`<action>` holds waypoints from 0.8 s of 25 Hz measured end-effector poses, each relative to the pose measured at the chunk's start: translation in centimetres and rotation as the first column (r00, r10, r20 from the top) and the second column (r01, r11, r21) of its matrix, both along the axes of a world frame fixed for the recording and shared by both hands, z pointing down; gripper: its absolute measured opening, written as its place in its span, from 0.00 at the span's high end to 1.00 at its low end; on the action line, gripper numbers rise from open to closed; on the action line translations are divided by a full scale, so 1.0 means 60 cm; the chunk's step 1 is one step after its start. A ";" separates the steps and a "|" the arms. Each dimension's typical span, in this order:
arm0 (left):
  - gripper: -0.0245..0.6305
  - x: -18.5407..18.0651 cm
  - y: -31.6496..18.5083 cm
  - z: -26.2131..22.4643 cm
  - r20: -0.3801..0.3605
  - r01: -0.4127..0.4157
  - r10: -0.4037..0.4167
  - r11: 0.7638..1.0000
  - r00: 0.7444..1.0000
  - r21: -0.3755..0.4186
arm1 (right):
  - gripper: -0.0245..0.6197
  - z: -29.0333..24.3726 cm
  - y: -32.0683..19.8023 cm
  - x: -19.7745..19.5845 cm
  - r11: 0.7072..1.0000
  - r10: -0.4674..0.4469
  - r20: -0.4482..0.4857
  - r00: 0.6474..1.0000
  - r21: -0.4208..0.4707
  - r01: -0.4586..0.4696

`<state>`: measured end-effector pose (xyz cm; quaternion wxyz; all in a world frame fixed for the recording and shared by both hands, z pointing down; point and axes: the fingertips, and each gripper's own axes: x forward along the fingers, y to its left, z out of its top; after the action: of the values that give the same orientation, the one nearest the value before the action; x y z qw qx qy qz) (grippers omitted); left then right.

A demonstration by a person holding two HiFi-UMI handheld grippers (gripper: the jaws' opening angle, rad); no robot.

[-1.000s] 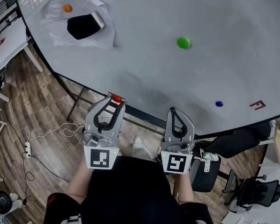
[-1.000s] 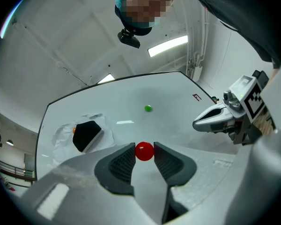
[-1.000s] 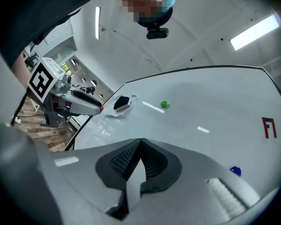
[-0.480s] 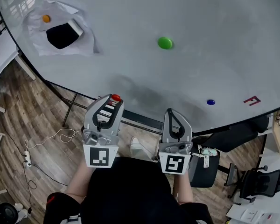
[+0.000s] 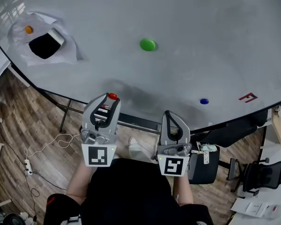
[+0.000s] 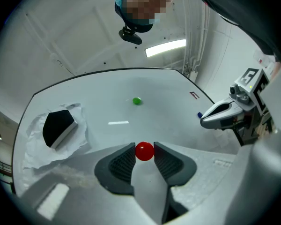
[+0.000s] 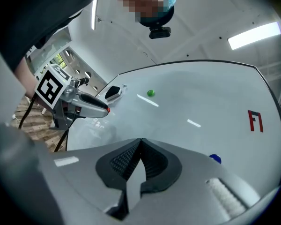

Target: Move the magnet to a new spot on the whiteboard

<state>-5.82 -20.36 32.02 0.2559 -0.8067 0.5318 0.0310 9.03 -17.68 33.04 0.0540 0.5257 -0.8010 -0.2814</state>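
Observation:
My left gripper (image 5: 112,98) (image 6: 144,152) is shut on a small red magnet (image 5: 113,96) (image 6: 144,151), held at the lower edge of the whiteboard (image 5: 187,13). In the left gripper view the red magnet sits pinched between the two dark pads. A green magnet (image 5: 147,44) (image 6: 137,101) (image 7: 151,93) sticks near the board's middle. A blue magnet (image 5: 204,101) (image 7: 215,159) sits low on the right. My right gripper (image 5: 170,116) (image 7: 140,144) is shut with nothing in it, below the board's bottom edge.
A black eraser (image 5: 46,45) (image 6: 57,127) rests on crumpled white paper (image 5: 65,50) at the board's left, with an orange magnet (image 5: 28,29) beside it. A red mark (image 5: 247,97) (image 7: 255,121) is drawn at the right. Office chairs (image 5: 260,177) and a floor cable (image 5: 47,142) lie below.
The head view has shifted, so the board's contents slid left. My left gripper stays shut on the red magnet, which now sits over the board's lower edge. The right gripper keeps its place.

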 end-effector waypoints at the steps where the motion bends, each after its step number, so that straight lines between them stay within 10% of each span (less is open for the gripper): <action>1: 0.77 0.002 -0.004 0.003 -0.003 -0.002 0.002 1.000 1.000 -0.006 | 0.96 0.001 -0.001 0.003 1.000 0.003 -0.001 1.000 -0.003 -0.003; 20: 0.76 0.034 -0.066 -0.044 -0.006 -0.022 0.023 0.998 1.000 0.066 | 0.96 0.006 -0.027 0.033 0.999 0.042 -0.017 0.999 -0.004 -0.042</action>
<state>-3.76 -24.35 29.41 0.2803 -0.8035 0.5223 0.0543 11.02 -19.31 33.43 0.0679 0.5400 -0.7898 -0.2830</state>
